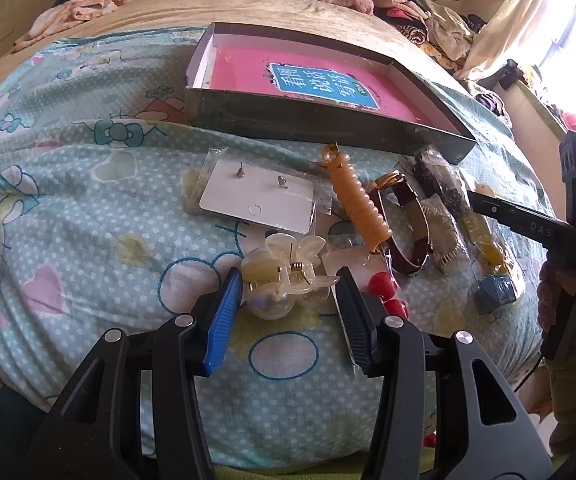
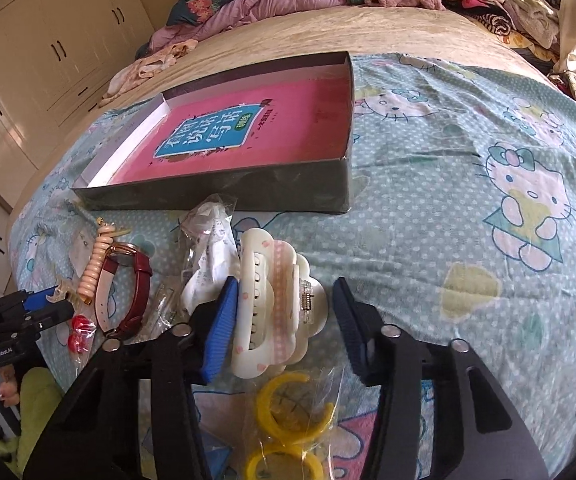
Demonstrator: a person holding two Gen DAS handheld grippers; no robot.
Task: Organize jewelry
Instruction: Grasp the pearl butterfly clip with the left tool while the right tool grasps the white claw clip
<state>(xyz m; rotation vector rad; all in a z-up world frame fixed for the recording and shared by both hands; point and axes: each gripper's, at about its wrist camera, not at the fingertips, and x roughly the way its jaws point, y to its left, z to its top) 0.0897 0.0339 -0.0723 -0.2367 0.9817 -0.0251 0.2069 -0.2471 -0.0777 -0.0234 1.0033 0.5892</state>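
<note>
Judging how each piece will handle, start on the left: the left gripper (image 1: pixel 290 280) stands half spread around a clear hair clip (image 1: pixel 288 270) with a pearl ball (image 1: pixel 268 303) under it. The blue pad touches the clip's near-left edge; the dark pad seems just clear of the clip's tip on the other side, though the fisheye view makes that hard to call. The clip is light, stiff plastic, smooth and likely slippery, and its thin petals look breakable, so the safer hold is across the hinged body by the spring. Its long axis runs across the gripper, pad to pad, with the petals pointing away.

Further right, just beyond the gripper, lie an earring card (image 1: pixel 256 200), an orange coiled cord (image 1: pixel 362 206) and a brown watch strap (image 1: pixel 410 228), all on the bed (image 1: pixel 87 200), with the open box (image 1: pixel 316 118) beyond them.

On the right, the right gripper (image 2: pixel 285 294) is spread around a big white hair clip (image 2: pixel 273 308). The blue pad presses its left side; the dark pad stands apart from the spring end. This clip is chunky, rigid and light, best pinched across its broad shell. Its long axis runs away from the gripper, toward the box, teeth turned left. Yellow rings in a bag (image 2: pixel 288 416) lie beneath the gripper.
</note>
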